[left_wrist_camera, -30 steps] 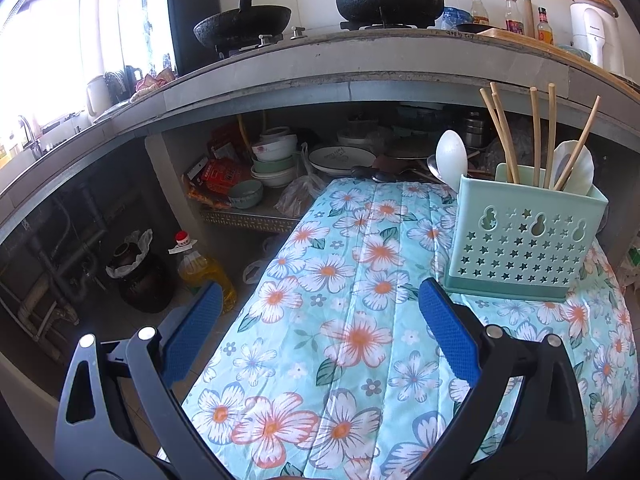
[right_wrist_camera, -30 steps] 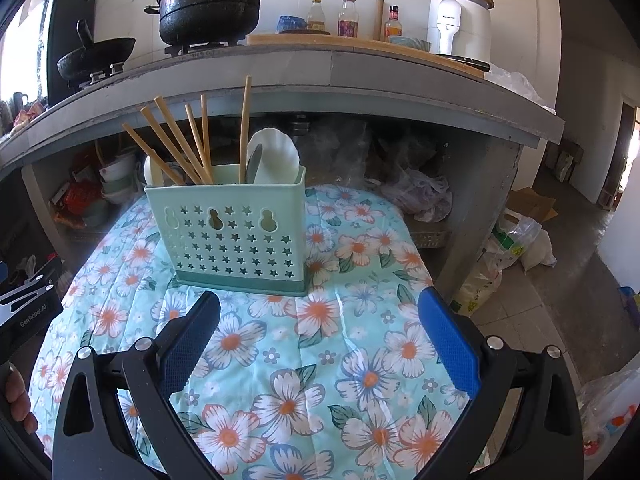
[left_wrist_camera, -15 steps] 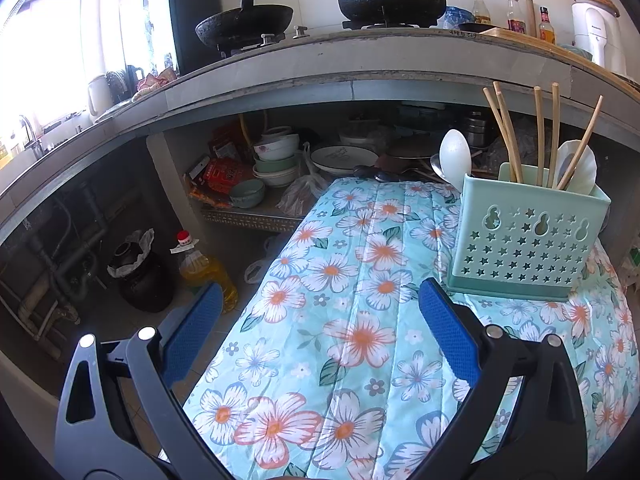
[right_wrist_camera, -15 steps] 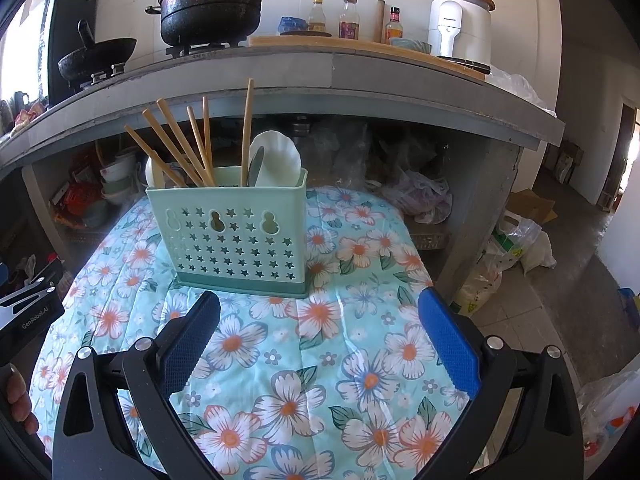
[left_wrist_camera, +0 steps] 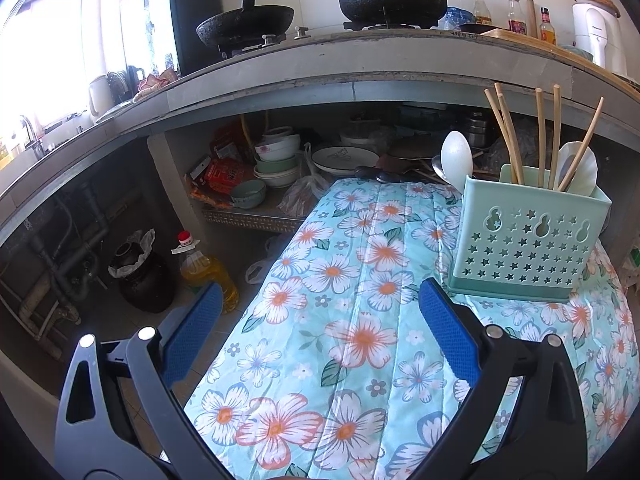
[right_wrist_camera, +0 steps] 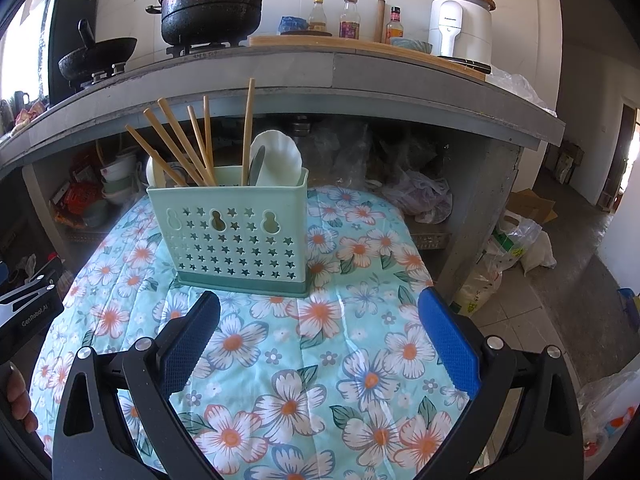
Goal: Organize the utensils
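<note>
Only our right wrist view shows the left gripper [right_wrist_camera: 24, 312] and a hand [right_wrist_camera: 18, 396]. Both the left gripper and the right gripper [right_wrist_camera: 320, 336] gape, empty. Ahead stands the star-perforated plastic utensil holder [right_wrist_camera: 236, 236], holding wooden chopsticks [right_wrist_camera: 176, 144] and glossy white spoons [right_wrist_camera: 276, 158], on a quilted floral cloth [right_wrist_camera: 280, 360].

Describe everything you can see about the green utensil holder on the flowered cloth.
The utensil holder is a pale mint green box, plastic by the look of it, with a darker green base. Its front wall is pierced with rows of star holes and three gourd-shaped cutouts near the rim. It stands upright on the flowered cloth, below the counter. Wooden chopsticks lean out of it, along with white spoons. Neither tool touches it.
</note>
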Demonstrator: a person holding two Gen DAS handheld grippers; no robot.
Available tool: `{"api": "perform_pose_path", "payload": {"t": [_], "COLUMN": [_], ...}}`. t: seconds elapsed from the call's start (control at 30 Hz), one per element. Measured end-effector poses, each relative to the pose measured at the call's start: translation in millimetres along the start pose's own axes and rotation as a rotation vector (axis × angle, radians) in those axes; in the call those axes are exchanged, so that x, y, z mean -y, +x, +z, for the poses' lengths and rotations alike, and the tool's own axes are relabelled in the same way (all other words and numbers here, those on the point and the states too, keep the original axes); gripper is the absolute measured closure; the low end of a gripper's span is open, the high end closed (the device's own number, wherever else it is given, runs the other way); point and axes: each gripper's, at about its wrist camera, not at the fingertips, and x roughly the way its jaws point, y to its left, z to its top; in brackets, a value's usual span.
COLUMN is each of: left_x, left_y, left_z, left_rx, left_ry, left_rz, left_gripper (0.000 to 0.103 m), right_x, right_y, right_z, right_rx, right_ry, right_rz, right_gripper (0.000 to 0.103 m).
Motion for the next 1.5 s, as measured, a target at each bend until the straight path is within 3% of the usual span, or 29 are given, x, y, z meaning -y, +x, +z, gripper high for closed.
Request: {"api": "perform_pose_path", "payload": {"t": [1.5], "left_x": [-0.7], "left_y": [0.6], "left_z": [1.8], "left_rx": [-0.005], "left_ry": [-0.002], "left_rz": [-0.002], "left_gripper": [0.009], "right_x": [-2.7], "right_y": [-1.9], "right_z": [1.3], "right_rx": [0.001], "right_ry": [0.000], "right_rz": [0.009], "right_gripper": [0.007]}}
